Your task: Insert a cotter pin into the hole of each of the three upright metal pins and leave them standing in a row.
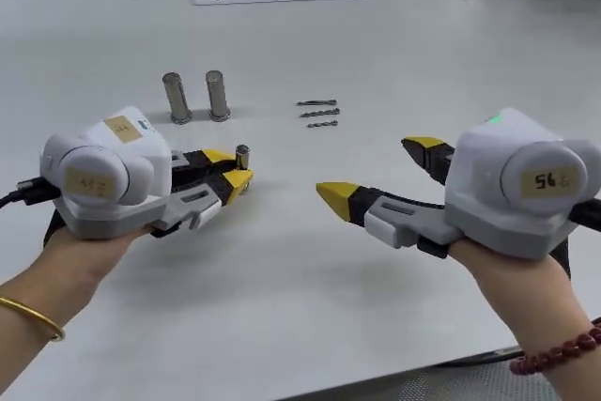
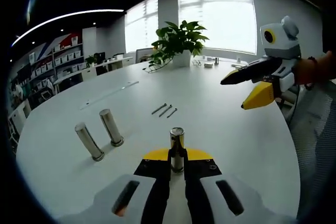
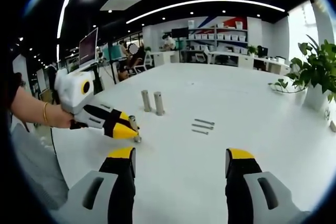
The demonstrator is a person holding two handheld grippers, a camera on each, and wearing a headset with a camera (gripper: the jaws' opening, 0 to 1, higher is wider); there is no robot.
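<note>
My left gripper point(image 2: 177, 157) has its jaws clamped on a short upright silver metal pin point(image 2: 177, 139). The right gripper point(image 1: 371, 168) has jaws apart, empty. I read its yellow sticker point(image 1: 547, 180) as starting "56"; the rest is unreadable.

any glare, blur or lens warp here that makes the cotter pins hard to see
Head view: soft even light, faint shadows, cotter pins small but sharp. Left gripper view: fisheye curves the table, windows blown out white, the metal pin in the left gripper crisp. Right gripper view: ceiling light strip bows, cotter pins tiny yet distinct.
</note>
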